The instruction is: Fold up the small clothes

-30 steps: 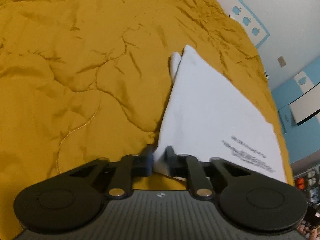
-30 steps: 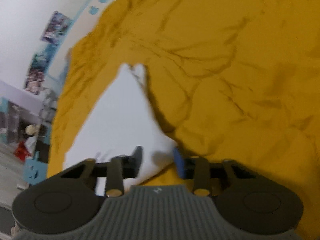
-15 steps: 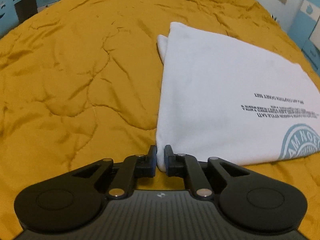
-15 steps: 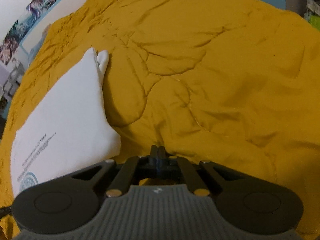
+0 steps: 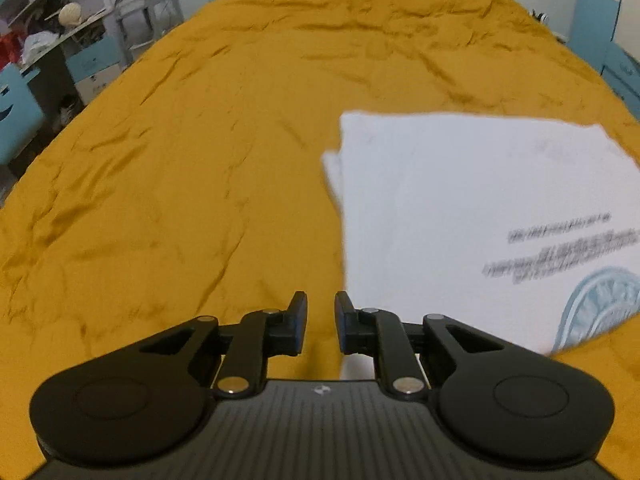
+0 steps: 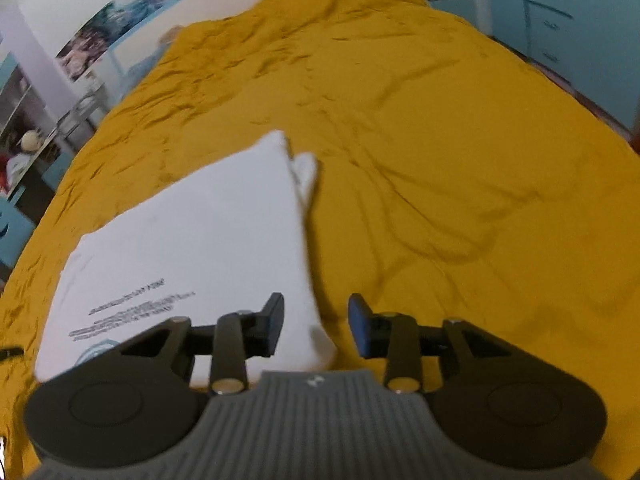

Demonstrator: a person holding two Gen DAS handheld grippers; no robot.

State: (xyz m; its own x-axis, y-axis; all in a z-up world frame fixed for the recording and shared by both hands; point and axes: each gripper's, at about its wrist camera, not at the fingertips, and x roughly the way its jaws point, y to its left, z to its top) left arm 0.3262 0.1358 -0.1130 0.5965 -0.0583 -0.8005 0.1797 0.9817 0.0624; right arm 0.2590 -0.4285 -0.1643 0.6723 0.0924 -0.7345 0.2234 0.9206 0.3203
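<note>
Mustard quilt [image 5: 200, 200] carries a folded white shirt [image 5: 460, 208], print blurred; left gripper [image 5: 321, 320] and right gripper [image 6: 316, 326] fingers opening, empty.

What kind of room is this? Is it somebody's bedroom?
Most likely a bedroom, maybe a child's. A big mustard-yellow quilt covers what looks like a bed, with a folded white T-shirt lying on it. Posters hang on the wall, and cluttered shelves stand beside the bed.
</note>
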